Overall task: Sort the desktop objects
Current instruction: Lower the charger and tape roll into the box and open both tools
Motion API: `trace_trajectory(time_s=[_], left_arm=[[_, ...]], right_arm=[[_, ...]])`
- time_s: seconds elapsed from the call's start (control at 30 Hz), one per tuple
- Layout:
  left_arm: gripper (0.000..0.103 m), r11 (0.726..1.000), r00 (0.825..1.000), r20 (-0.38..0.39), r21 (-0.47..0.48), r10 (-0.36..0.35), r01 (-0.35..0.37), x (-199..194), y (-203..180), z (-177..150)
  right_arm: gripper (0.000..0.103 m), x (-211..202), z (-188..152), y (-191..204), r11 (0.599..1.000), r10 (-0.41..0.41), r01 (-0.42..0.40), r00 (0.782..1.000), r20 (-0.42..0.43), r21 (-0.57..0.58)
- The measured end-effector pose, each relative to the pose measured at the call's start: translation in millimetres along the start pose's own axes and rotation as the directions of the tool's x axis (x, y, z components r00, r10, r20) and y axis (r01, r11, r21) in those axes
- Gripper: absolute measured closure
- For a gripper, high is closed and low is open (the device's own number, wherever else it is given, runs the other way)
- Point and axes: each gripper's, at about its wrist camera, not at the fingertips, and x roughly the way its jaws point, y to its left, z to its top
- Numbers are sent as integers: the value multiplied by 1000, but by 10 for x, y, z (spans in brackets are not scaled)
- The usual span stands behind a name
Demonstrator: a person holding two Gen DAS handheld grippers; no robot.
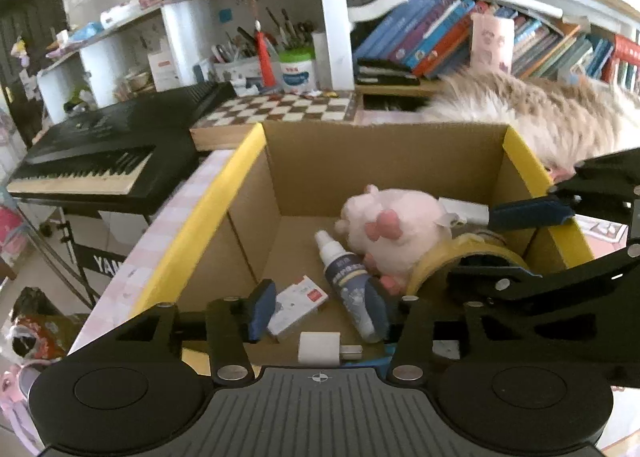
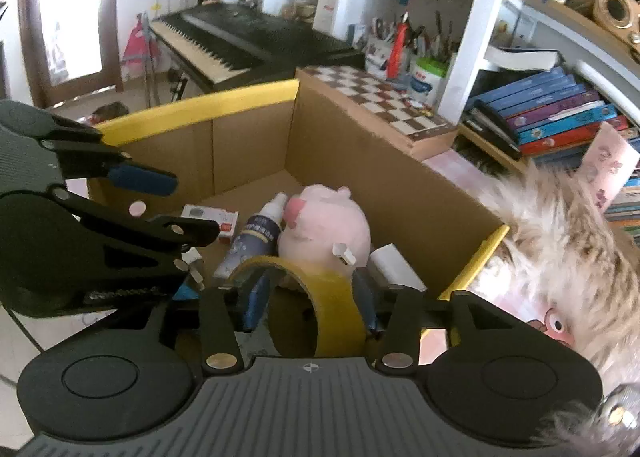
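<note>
A cardboard box (image 1: 384,161) with yellow-edged flaps holds a pink plush pig (image 1: 392,229), a dark spray bottle (image 1: 348,281), a small white card box (image 1: 296,307) and a white charger plug (image 1: 324,347). My left gripper (image 1: 320,309) is open and empty above the box's near side. My right gripper (image 2: 310,303) is shut on a roll of yellow tape (image 2: 320,297) and holds it over the box, next to the pig (image 2: 324,225) and the bottle (image 2: 256,237). The tape (image 1: 460,257) and right gripper also show at the right of the left wrist view.
A chessboard (image 1: 280,111) lies behind the box, a black keyboard (image 1: 104,161) to its left. Shelves with books (image 1: 440,37) and a pen pot (image 1: 240,65) stand behind. A fluffy fur mass (image 2: 560,249) lies right of the box on the pink table (image 1: 160,241).
</note>
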Motion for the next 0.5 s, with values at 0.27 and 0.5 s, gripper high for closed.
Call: trace_trajectory(time_s=[0.27,0.5], left_arm=[[38,999,997,70,-18,-35,36,-295,24,-7],[30,993,986,127,-36,-110,116,-504,37,-36]], right_arm=[[50,-320,-52,19,994,-60,54,996,62,98],[48,-643,-139,62,973,-160,140,982,98,183]])
